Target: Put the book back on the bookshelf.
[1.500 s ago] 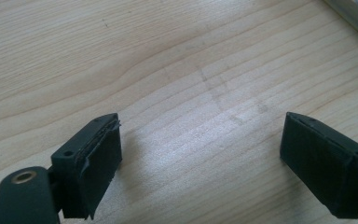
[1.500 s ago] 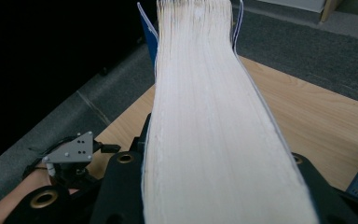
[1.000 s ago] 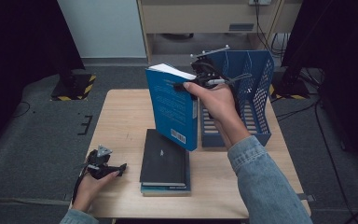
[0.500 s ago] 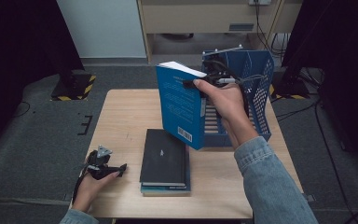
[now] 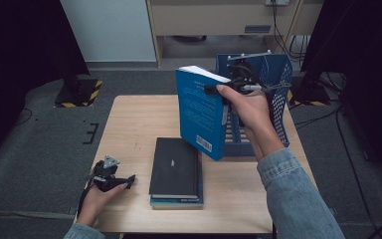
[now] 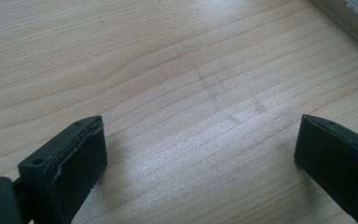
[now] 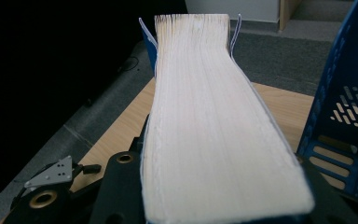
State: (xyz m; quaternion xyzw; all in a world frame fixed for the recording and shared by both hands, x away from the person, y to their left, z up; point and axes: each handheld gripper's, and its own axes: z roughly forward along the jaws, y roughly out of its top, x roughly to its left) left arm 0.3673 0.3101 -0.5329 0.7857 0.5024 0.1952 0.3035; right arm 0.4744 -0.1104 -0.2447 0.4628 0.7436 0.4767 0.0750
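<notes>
Above the pale wooden tabletop [image 5: 129, 124], the right tongs [image 5: 229, 90] pinch a thick blue paperback book [image 5: 201, 117] upright, just beside a blue perforated plastic file rack [image 5: 278, 89] at three o'clock. The left tongs [image 5: 122, 183] rest spread at seven o'clock.

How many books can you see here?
3, perhaps more hidden. A blue book is held upright in the right gripper beside the blue file rack. A black book lies on the table, stacked on another book whose edge peeks out.
</notes>
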